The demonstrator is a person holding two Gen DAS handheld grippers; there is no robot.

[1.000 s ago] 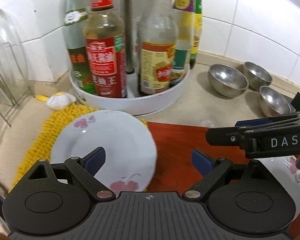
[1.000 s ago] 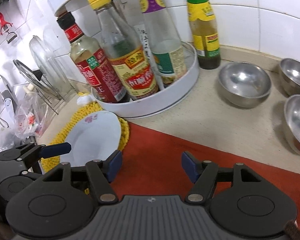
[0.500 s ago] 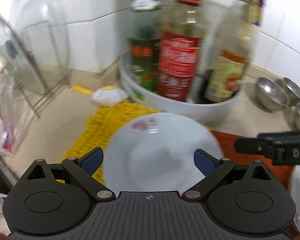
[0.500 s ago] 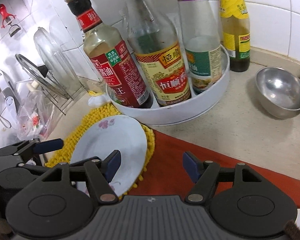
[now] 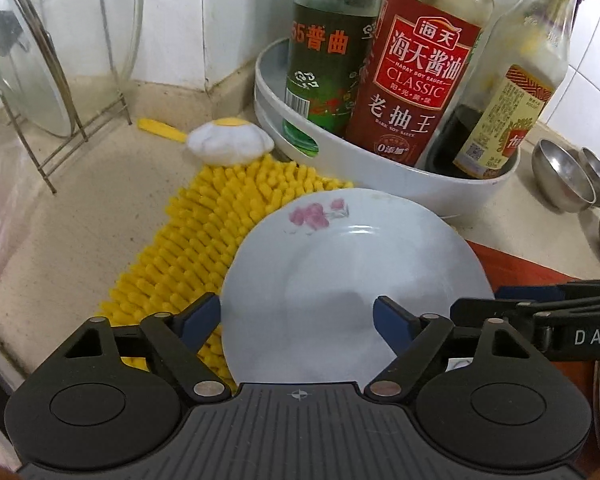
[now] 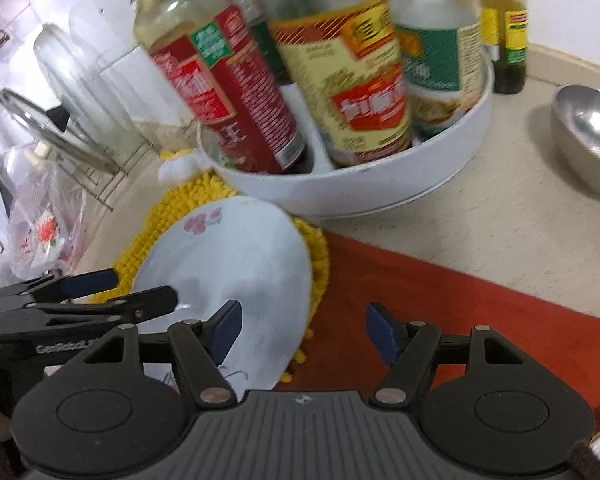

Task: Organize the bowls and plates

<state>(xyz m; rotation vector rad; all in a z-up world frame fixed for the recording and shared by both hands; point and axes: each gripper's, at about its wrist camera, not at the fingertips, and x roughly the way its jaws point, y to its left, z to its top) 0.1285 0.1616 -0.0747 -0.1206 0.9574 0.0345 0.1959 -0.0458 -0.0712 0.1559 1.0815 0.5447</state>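
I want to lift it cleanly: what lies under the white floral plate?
The white floral plate rests partly on a yellow tufted mat, its right edge over a red cloth. Anything beneath its centre is hidden.

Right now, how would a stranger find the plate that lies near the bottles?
Find the round white tray full of sauce bottles by the tiled wall. Just before it lies a yellow shaggy mat; the plate rests partly on it. It is white with pink flowers, unlike the steel bowls.
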